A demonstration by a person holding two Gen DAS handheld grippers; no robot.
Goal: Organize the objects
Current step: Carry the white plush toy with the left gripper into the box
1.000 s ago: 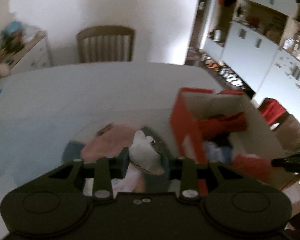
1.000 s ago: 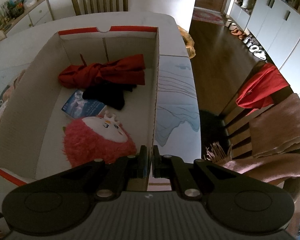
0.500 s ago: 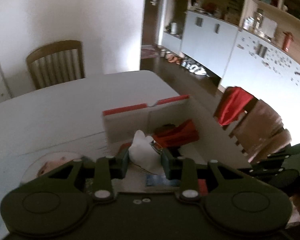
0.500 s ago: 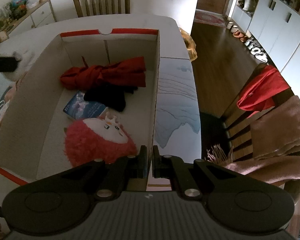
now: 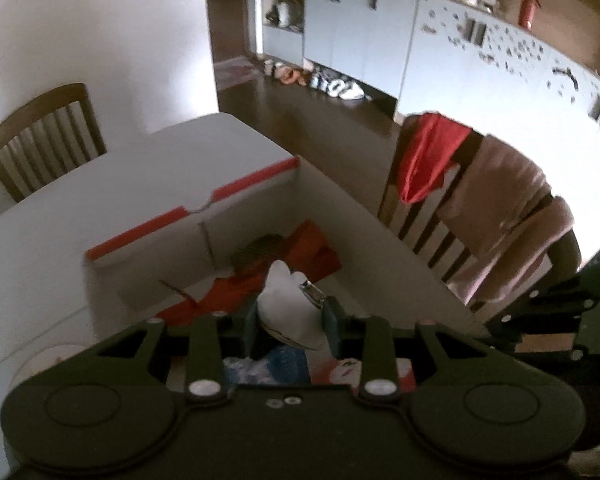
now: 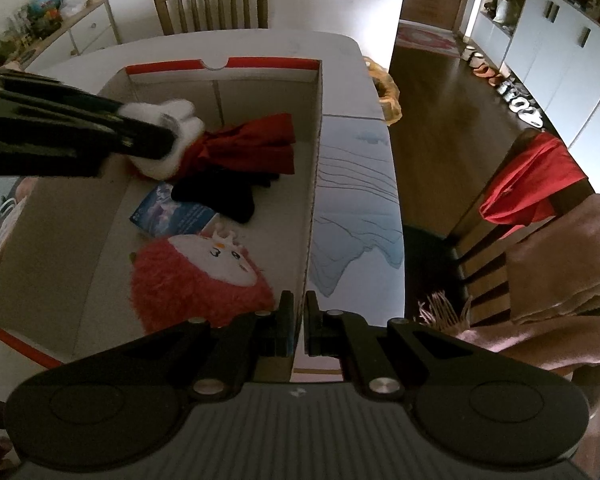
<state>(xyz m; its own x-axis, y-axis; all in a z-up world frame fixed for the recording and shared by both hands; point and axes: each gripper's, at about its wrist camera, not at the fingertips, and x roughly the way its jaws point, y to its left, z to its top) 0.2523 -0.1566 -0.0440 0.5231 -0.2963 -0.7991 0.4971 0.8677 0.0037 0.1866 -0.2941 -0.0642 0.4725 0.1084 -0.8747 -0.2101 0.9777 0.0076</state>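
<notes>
My left gripper (image 5: 291,322) is shut on a white plush toy (image 5: 288,306) and holds it above the open cardboard box (image 5: 256,182). In the right wrist view the left gripper (image 6: 156,136) reaches in from the left over the box (image 6: 314,168) with the white plush toy (image 6: 168,132). Inside the box lie a red cloth (image 6: 252,146), a black cloth (image 6: 224,194), a blue booklet (image 6: 172,214) and a red fluffy plush (image 6: 196,276). My right gripper (image 6: 298,322) is shut on the box's right wall at its near end.
The box sits on a white table (image 6: 284,46) with a blue-patterned mat (image 6: 356,216) to its right. Wooden chairs stand at the far side (image 6: 212,0) and at the right (image 6: 540,216), the latter draped with red and pink cloths. A sideboard (image 6: 60,28) is far left.
My left gripper has swung right with the white plush, from over the table beside the box to above the box's inside. My right gripper has stayed clamped on the box wall.
</notes>
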